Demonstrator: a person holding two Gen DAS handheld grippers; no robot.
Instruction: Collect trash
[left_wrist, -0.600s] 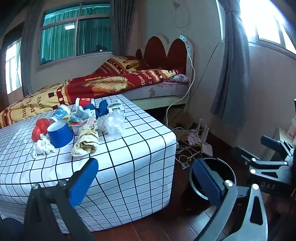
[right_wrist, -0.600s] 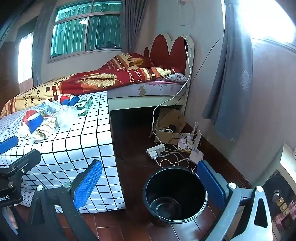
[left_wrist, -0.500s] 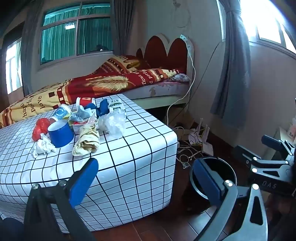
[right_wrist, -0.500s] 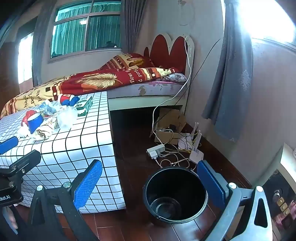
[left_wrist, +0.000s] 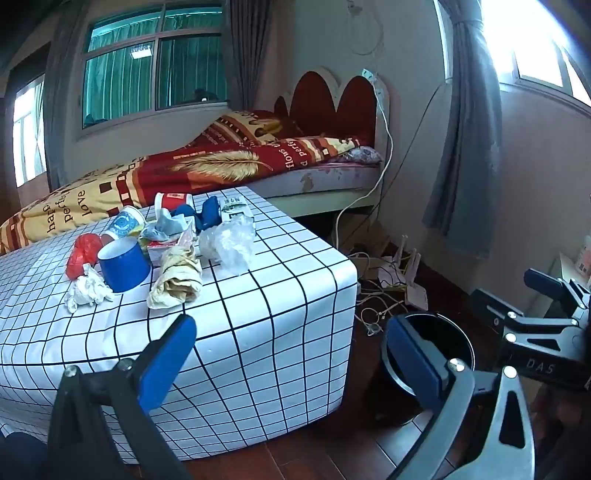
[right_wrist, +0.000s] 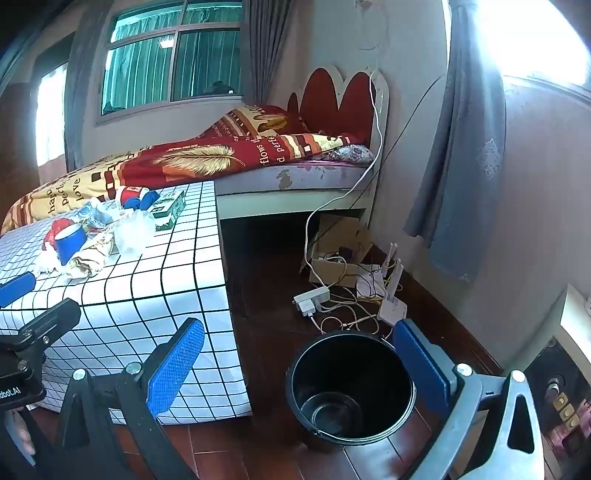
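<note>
A heap of trash lies on a low table with a black-and-white grid cloth (left_wrist: 258, 314): a blue cup (left_wrist: 123, 264), a red bag (left_wrist: 83, 254), white tissue (left_wrist: 88, 290), a crumpled yellowish wrapper (left_wrist: 177, 277), a clear plastic bag (left_wrist: 229, 242) and paper cups (left_wrist: 123, 223). A black bin (right_wrist: 351, 384) stands empty on the floor right of the table. My left gripper (left_wrist: 291, 354) is open and empty, before the table's corner. My right gripper (right_wrist: 299, 365) is open and empty, just above the bin.
A bed (left_wrist: 221, 166) with a red and yellow blanket stands behind the table. Cables, a power strip (right_wrist: 312, 297), a white router (right_wrist: 391, 295) and a cardboard box (right_wrist: 340, 251) lie on the wooden floor by the wall. Grey curtains (right_wrist: 461, 166) hang at the right.
</note>
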